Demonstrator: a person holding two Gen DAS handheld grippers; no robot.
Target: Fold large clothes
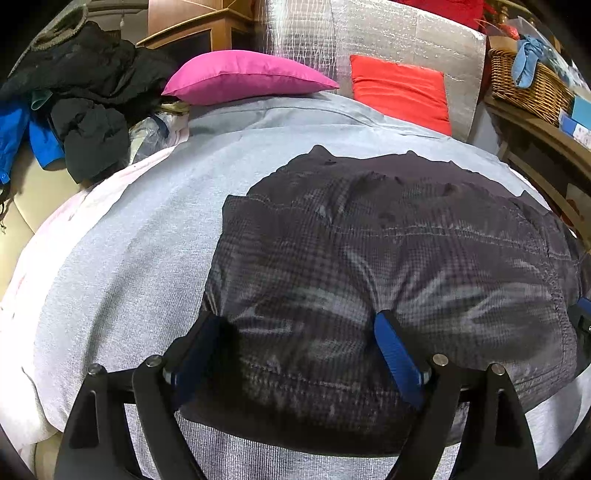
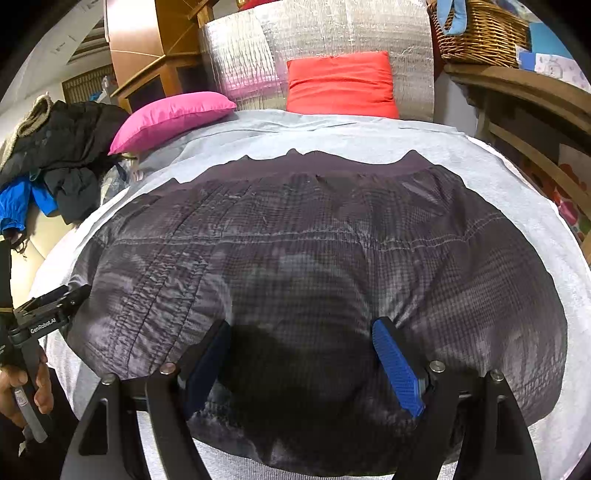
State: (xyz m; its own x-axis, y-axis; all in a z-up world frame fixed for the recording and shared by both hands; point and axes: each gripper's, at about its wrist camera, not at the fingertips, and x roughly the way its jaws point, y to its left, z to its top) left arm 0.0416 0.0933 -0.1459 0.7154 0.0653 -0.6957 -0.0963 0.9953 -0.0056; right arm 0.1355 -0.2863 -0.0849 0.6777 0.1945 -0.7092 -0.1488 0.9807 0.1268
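Dark quilted jacket (image 2: 314,258) lies on grey sheet (image 2: 369,140) near pink pillow (image 2: 170,114); both grippers (image 1: 299,325) (image 2: 301,332) spread apart.

A silver quilted panel (image 2: 332,40) stands behind the grey-sheeted bed (image 2: 517,177), with pink (image 2: 170,114) and red (image 2: 341,86) cushions before it. A wooden cabinet (image 2: 147,62) stands left, a wicker basket (image 2: 484,33) on a wooden shelf (image 2: 524,92) right.
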